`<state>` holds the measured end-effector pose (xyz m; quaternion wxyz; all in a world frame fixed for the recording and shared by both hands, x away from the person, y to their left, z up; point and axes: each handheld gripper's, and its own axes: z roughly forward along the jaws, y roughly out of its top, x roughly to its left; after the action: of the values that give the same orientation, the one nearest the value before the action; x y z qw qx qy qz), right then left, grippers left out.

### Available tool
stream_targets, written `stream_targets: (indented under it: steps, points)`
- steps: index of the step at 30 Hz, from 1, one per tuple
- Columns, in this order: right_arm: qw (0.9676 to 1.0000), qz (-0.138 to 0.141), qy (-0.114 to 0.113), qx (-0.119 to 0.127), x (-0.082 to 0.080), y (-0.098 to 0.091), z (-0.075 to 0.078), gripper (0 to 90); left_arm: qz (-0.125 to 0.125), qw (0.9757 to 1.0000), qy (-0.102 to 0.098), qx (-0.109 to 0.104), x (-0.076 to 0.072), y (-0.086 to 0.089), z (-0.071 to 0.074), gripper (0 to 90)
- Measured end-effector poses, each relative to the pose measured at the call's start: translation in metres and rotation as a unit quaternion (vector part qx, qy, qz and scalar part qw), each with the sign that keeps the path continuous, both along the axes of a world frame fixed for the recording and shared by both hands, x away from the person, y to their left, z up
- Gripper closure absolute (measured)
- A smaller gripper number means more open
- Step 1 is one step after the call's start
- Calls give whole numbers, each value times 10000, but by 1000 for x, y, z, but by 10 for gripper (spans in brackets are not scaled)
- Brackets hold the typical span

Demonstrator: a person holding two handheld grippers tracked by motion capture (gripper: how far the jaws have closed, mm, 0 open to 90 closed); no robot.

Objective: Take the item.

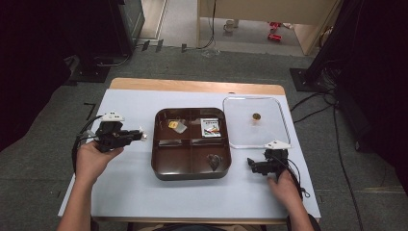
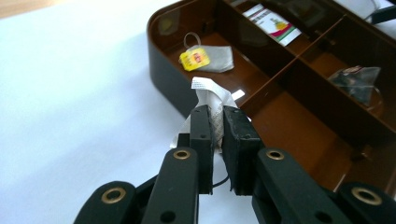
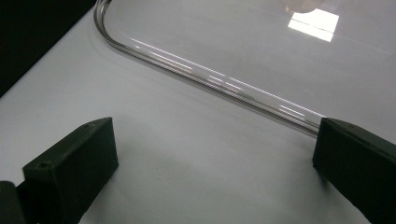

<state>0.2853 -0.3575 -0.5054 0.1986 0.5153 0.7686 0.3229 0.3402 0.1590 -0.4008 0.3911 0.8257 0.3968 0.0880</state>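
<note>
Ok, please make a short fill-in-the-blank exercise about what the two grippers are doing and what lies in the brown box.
1. The left gripper is shut on a white ____.
2. The right gripper has its jaws ____ over the table, beside the clear lid.
3. The brown box is divided into ____ compartments.
4. The tea bag in the box has a ____ tag.

Missing words: packet; open; four; yellow

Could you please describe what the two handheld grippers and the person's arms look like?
Both the left gripper and the right gripper are black, each topped by a pale three-cornered plate and trailing a black cable. Their jaws are flat black blocks on linkage arms with brass-coloured pivot rings. The forearms are bare, with no sleeves in view.
</note>
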Motion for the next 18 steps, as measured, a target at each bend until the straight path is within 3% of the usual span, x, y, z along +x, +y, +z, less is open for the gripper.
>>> stream_targets:
  steps: [10, 18]
  points:
    - [10000, -2, 0, 0, 0, 0, 0, 0, 269, 9994, 189, 139, 11, 10, -18, 831]
    - [10000, -2, -6, -4, 0, 0, 0, 0, 243, 9987, 247, 385, 22, 9, -33, 830]
